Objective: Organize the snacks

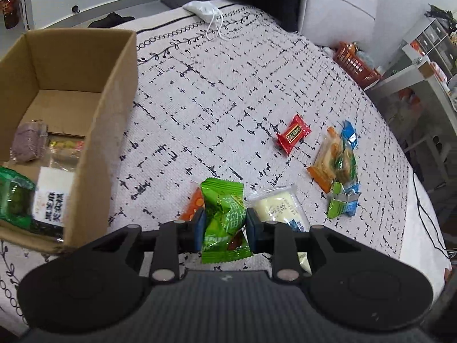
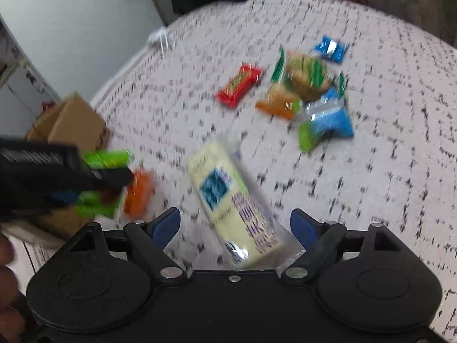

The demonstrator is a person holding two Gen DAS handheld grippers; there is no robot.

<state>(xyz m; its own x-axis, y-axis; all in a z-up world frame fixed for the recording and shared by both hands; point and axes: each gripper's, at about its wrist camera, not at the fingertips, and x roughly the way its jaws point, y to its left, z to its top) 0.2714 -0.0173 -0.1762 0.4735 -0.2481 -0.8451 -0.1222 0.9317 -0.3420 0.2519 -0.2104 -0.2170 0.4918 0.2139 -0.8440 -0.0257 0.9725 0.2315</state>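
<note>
Cardboard box (image 1: pixel 114 108) with purple packet (image 1: pixel 28 140), green packet (image 1: pixel 14 197) inside

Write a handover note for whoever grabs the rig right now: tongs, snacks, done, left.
Left tongs: shut on the green snack packet, just right of the cardboard box.
Right tongs: open, fingers either side of the pale yellow packet, not gripping; that view is blurred.
Done: several packets already lie in the box, including a green one and a purple one.
Left: the held green packet, the yellow one, an orange packet beneath the left tongs, the red candy, and the pile of orange, green and blue packets on the patterned cloth.
</note>
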